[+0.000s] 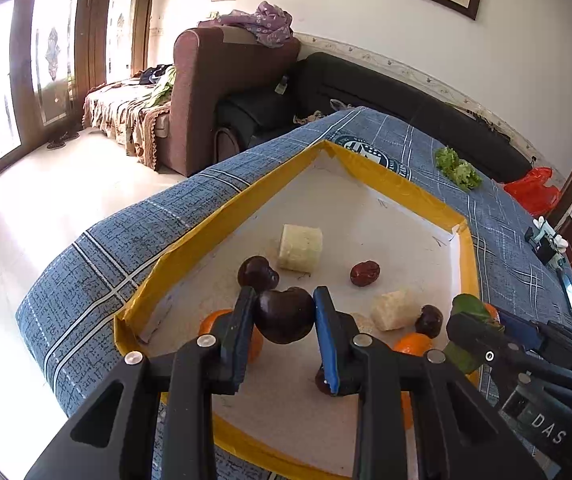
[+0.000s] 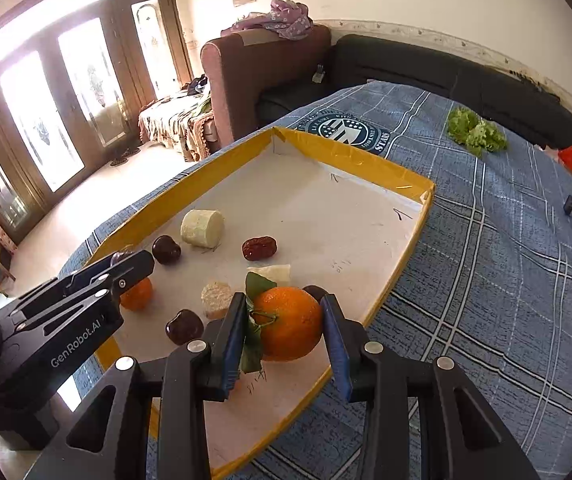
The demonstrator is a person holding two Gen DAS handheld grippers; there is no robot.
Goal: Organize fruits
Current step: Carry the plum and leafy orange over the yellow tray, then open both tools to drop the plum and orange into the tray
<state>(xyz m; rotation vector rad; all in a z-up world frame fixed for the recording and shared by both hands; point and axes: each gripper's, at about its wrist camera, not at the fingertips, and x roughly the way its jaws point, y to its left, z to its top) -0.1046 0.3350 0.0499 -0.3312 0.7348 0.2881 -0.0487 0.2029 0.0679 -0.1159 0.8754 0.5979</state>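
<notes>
Holding 1 fruit each, both grippers work over the tray, probably so that like fruits can be gathered in separate spots. The left gripper clamps a dark chestnut between its blue pads, gripped across the widest part, which likely keeps the smooth shell from slipping. Just ahead of it lie a 2nd chestnut and a pale cane piece; a red date sits ahead and to its right. The right gripper is closed on an orange, its leaf pressed against the left pad. A smaller orange rests to its left, under the other gripper. Whether either held fruit is lifted or resting on the tray floor cannot be told. The lettuce lies well ahead on the cloth, outside the tray.
</notes>
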